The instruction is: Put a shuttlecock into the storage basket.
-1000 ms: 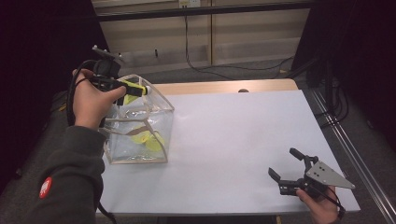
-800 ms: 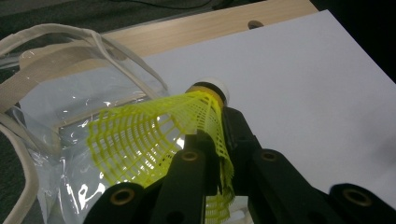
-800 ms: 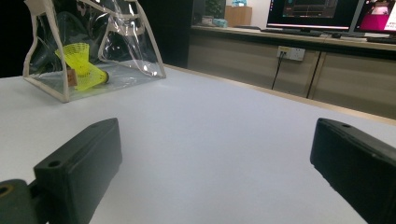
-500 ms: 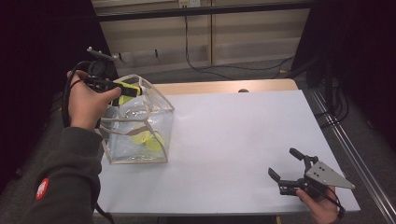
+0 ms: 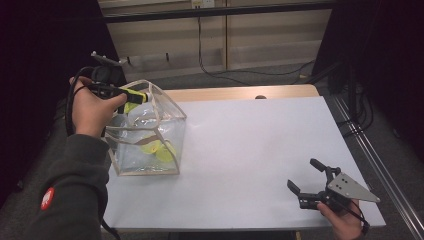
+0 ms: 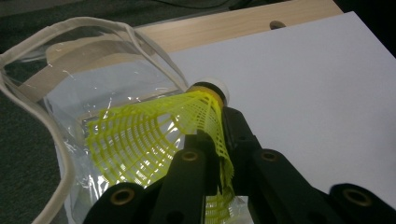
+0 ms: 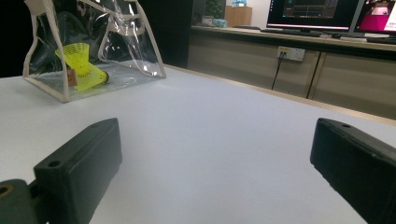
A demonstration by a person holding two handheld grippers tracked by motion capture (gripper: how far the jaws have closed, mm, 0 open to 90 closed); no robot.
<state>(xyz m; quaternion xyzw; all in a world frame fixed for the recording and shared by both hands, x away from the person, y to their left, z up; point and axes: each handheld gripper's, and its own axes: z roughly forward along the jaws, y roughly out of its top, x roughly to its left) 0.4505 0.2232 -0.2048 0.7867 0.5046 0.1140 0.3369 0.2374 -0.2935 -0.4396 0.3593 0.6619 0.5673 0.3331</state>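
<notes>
A yellow mesh-skirted plastic shuttlecock (image 6: pixel 187 126) is pinched in the narrow jaws of the left gripper (image 5: pixel 131 95), held over the open top of the clear plastic bag with cream fabric trim (image 5: pixel 170 107). Another yellow shuttlecock (image 5: pixel 155 147) is already seen inside the bag. The dropping-in step appears under way; a lowering and release are called for next. Compared with a second earlier, the hand is shifted slightly away from the bag. Well apart from the bag, the right gripper (image 5: pixel 307 182) is held wide and empty over the white table (image 5: pixel 260 150).
</notes>
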